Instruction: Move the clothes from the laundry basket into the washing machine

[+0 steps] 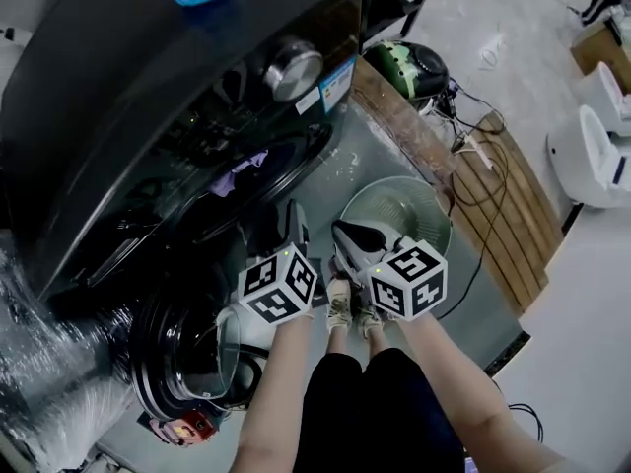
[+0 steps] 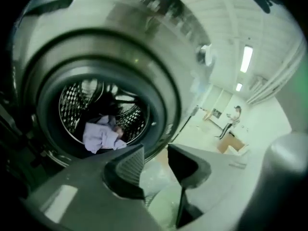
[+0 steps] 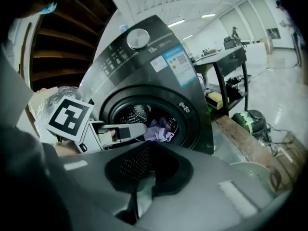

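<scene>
Left tongs (image 2: 156, 154) gape apart, empty, facing clothes (image 2: 101, 134) inside the washing machine (image 3: 192, 105); right tongs (image 3: 150, 150) sit together, empty

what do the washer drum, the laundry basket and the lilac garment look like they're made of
Drum: bare metal, probably stainless steel, shiny with rows of punched holes. Laundry basket: likely plastic, pale green, smooth round wall. Lilac garment: soft cloth, matte, crumpled into folds; fibre can't be told.

A lab-like hall: ceiling strip lights (image 2: 246, 59), a workbench (image 3: 219, 56), loose cables (image 1: 471, 177) near the washing machine (image 1: 148, 87).
</scene>
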The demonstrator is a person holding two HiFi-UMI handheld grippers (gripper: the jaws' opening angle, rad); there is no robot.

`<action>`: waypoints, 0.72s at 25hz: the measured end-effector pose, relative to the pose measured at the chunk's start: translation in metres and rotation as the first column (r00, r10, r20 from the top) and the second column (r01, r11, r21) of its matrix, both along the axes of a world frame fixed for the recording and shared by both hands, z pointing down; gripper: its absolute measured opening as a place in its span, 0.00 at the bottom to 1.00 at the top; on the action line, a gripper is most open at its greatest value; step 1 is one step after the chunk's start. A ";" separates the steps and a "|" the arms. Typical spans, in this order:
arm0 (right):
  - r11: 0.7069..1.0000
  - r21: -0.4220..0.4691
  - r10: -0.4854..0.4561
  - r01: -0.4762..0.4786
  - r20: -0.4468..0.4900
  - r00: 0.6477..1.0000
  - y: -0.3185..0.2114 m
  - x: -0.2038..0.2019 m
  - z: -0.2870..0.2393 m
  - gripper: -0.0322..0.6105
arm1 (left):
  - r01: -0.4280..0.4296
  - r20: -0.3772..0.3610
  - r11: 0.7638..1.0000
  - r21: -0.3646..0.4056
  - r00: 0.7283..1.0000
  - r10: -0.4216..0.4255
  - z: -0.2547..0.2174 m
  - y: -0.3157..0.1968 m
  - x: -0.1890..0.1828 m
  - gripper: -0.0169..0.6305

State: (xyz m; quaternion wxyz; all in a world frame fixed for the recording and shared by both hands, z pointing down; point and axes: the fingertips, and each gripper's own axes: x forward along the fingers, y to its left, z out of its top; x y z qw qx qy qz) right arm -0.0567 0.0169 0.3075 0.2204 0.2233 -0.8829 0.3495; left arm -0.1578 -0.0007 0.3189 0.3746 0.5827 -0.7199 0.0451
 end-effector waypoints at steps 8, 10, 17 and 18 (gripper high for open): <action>0.995 0.099 -0.017 0.022 -0.043 0.999 0.010 0.023 -0.104 0.09 | -0.155 0.062 0.986 0.057 0.987 0.151 -0.113 0.028 0.038 0.03; 0.993 0.115 -0.018 0.023 -0.043 0.999 0.014 0.029 -0.129 0.09 | -0.194 0.086 0.979 0.070 0.979 0.187 -0.138 0.033 0.051 0.03; 0.975 0.221 0.014 -0.006 -0.037 0.999 0.029 0.054 -0.216 0.09 | -0.322 0.131 0.939 0.122 0.943 0.307 -0.222 0.058 0.093 0.03; 0.971 0.237 0.021 -0.011 -0.040 0.999 0.030 0.056 -0.225 0.09 | -0.333 0.135 0.934 0.132 0.939 0.316 -0.231 0.060 0.095 0.03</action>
